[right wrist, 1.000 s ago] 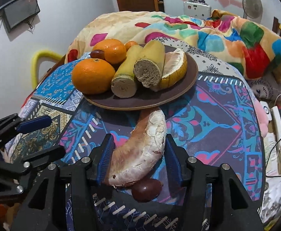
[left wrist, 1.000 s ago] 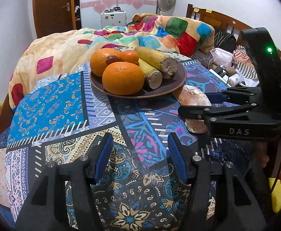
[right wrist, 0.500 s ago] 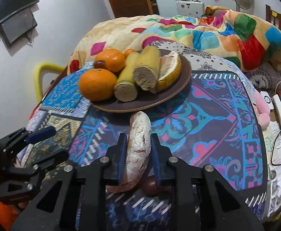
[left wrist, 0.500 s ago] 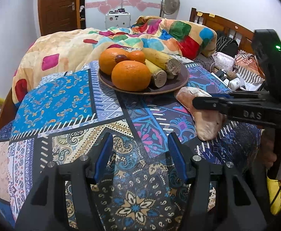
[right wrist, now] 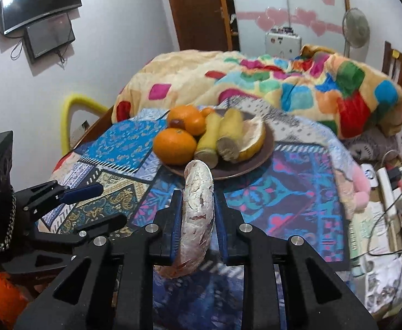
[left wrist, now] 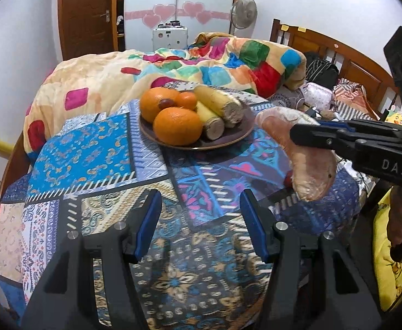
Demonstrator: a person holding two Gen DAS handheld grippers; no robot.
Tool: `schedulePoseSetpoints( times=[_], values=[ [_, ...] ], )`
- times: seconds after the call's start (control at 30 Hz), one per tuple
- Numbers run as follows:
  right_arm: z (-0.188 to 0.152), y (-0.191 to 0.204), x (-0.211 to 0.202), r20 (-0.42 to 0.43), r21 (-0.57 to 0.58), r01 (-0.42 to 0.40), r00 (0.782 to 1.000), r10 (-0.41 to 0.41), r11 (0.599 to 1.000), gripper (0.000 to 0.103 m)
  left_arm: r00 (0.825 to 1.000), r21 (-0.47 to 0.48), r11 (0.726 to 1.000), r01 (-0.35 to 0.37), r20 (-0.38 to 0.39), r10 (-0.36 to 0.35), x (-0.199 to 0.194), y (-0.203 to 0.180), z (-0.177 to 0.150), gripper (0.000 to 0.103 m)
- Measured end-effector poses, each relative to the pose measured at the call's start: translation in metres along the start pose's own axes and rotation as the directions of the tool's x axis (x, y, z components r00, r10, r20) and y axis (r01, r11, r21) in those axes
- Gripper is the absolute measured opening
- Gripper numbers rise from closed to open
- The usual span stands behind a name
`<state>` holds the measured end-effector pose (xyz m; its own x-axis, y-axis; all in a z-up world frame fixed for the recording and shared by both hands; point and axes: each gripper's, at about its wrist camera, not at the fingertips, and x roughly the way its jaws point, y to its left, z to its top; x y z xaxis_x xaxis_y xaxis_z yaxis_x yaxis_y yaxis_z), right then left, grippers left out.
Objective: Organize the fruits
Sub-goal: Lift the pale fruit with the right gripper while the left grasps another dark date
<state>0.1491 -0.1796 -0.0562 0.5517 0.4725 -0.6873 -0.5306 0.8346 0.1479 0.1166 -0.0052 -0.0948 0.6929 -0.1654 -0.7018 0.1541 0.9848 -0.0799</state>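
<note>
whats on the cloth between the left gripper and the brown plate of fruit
Nothing: in the left wrist view only bare patterned tablecloth runs from the open left gripper up to the brown plate. The fruit wedge held by the right gripper hangs off to the right.

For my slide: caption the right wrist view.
Right gripper lifts a pomelo wedge toward the fruit plate.

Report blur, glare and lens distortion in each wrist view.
Left wrist view: sharp on the plate; fisheye bends the headboard; dark vignette at the corners. Right wrist view: motion blur softens the oranges and blanket; the pomelo slice stays sharp; glare on the wall screen.
</note>
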Motion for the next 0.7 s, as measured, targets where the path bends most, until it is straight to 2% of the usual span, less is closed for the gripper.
schedulePoseSetpoints(
  times=[0.33, 0.6, 0.7],
  values=[
    [-0.014, -0.048, -0.025, 0.017, 0.035, 0.087, 0.996, -0.088, 0.996, 0.02, 0.997, 0.014, 0.998, 0.062, -0.047, -0.061, 0.03, -0.048, 0.012, 0.059],
    [-0.027, -0.077, -0.032, 0.016, 0.068, 0.105, 0.994, -0.107, 0.992, 0.02, 0.993, 0.048, 0.995, 0.092, -0.076, -0.088, 0.055, -0.089, 0.013, 0.058],
    [-0.031, -0.083, -0.033, 0.014, 0.079, 0.093, 0.995, -0.094, 0.993, 0.02, 0.992, 0.056, 0.994, 0.095, -0.091, -0.089, 0.064, -0.098, 0.013, 0.05]
  ],
)
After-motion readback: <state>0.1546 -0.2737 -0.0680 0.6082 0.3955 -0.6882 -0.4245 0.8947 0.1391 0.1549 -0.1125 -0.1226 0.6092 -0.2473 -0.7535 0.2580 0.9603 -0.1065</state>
